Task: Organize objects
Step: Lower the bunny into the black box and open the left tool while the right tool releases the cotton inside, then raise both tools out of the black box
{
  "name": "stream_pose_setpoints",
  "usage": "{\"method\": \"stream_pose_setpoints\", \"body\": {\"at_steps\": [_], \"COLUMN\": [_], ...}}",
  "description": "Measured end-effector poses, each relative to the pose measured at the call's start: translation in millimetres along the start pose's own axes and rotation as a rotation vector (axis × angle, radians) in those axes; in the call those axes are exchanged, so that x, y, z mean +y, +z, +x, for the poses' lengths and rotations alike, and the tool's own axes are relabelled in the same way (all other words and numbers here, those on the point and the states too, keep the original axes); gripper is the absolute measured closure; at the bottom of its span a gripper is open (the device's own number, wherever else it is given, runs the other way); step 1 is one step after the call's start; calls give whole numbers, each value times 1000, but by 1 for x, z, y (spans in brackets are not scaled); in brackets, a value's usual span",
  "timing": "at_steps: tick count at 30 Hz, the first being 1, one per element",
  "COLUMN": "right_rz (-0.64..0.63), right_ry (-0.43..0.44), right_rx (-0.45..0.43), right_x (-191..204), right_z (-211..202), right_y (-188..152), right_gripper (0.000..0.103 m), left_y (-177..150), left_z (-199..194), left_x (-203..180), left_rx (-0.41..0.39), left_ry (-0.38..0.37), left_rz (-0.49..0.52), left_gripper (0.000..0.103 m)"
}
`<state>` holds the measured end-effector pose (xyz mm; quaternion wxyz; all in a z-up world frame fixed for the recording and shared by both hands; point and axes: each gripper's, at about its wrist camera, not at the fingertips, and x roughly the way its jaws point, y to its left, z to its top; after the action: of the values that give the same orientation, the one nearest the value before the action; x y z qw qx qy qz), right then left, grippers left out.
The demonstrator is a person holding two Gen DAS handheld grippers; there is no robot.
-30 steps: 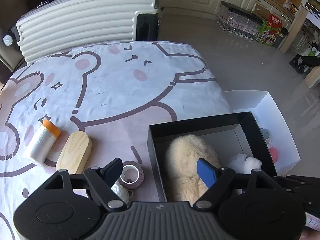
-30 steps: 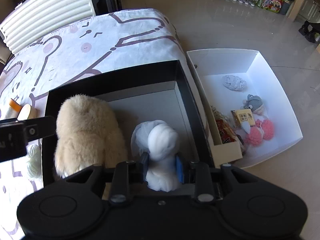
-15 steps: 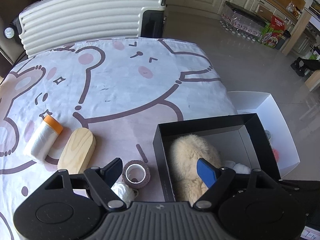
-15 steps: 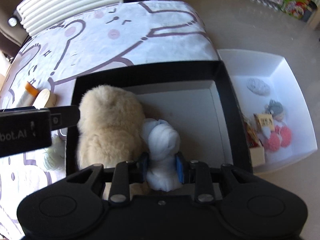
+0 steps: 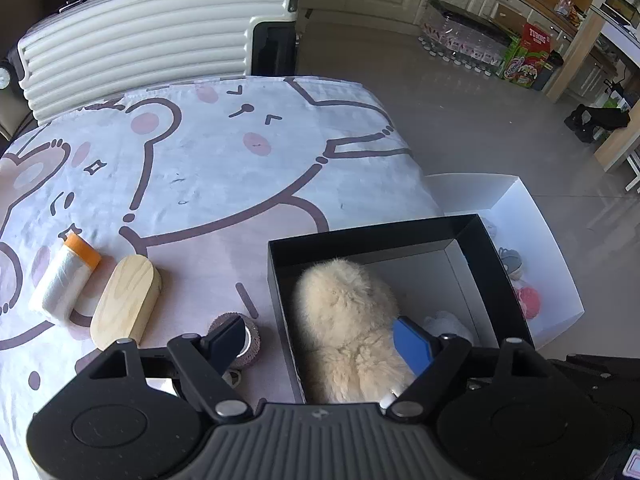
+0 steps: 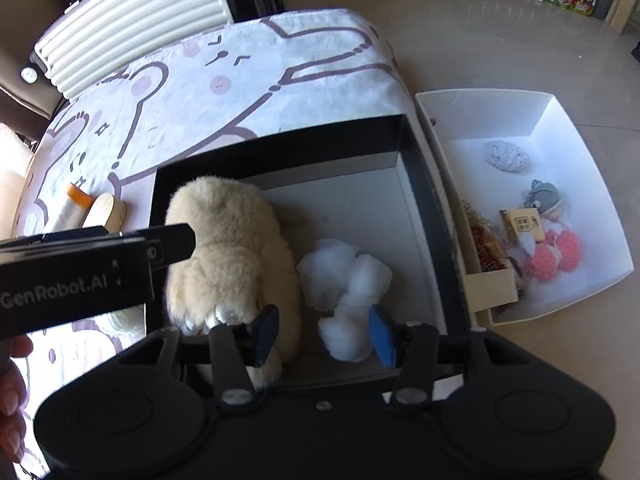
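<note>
A black box [image 6: 280, 148] stands on the bear-print cloth, and a beige plush toy [image 6: 228, 248] lies along its left side. Beside the plush, a white fluffy toy [image 6: 348, 280] rests on the box floor. My right gripper [image 6: 324, 334] hovers over the box's near end with its jaws opening. The white toy sits between them, close to the blue right pad and clear of the left pad. My left gripper [image 5: 320, 342] stands open over the box's left wall, with a tape roll [image 5: 240, 336] under its left finger and the plush [image 5: 344, 320] under its right.
A wooden block [image 5: 124, 304] and an orange-capped roll [image 5: 64, 280] lie on the cloth at the left. Off the table's right edge, a white tray [image 6: 560, 120] holds several small toys. A cream suitcase [image 5: 140, 40] stands behind the table.
The right jaws, shut on the white fluffy toy before, have spread apart, and the toy now rests on the box floor. The left gripper has hardly moved.
</note>
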<state>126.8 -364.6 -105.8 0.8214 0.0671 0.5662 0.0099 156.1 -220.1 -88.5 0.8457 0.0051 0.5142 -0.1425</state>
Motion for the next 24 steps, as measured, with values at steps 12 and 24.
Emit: {"method": "stream_pose_setpoints", "body": {"at_steps": [12,24], "right_rz": [50,98], "right_ry": [-54,-87], "right_rx": [-101,-169], "right_x": [-14,-19], "right_z": [-29,-57], "right_y": [-1,-12], "right_gripper": [54,54], "left_y": [-7,-17], "left_z": [-10,-31], "left_x": [-1,3], "left_rx": [2,-12], "left_ry": [23,37], "left_rz": [8,9], "left_gripper": [21,21]}}
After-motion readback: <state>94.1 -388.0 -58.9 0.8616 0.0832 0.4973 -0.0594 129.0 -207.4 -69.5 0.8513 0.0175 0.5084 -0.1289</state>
